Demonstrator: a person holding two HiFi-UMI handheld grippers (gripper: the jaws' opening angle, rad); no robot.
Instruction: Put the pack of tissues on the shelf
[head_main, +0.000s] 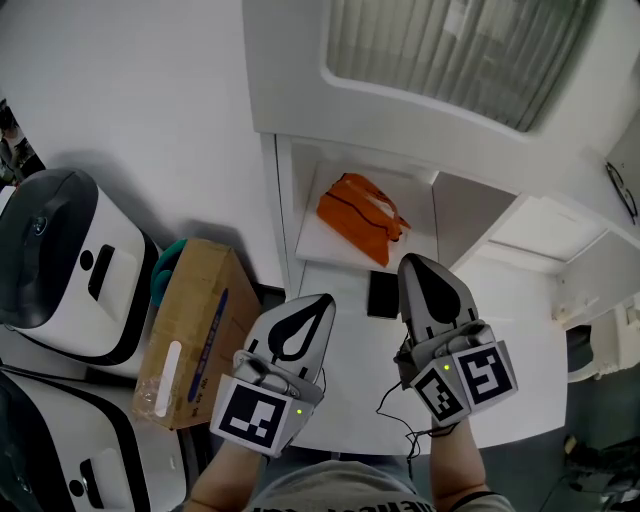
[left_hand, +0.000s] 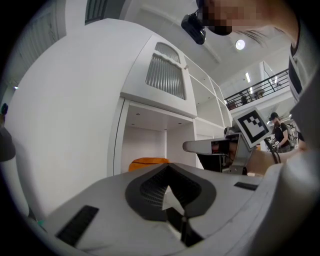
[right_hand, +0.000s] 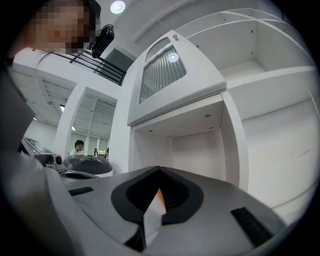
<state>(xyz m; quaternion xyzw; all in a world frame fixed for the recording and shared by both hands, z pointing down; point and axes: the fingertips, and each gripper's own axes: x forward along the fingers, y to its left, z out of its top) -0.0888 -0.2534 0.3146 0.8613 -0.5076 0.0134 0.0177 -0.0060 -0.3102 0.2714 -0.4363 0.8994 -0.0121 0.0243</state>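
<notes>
Two hand-held grippers (head_main: 324, 300) (head_main: 410, 262), one tissue pack (head_main: 362, 218)

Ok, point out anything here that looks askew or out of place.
The orange pack lies crumpled and skewed in the shelf alcove, not square to its edges. Left of the cabinet, the cardboard box sits slanted beside the white machine. Nothing looks spilled or broken.

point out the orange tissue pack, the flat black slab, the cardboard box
orange tissue pack (head_main: 358, 220), head view, middle of wrapper
flat black slab (head_main: 383, 294), head view, centre
brown cardboard box (head_main: 195, 330), head view, top face
</notes>
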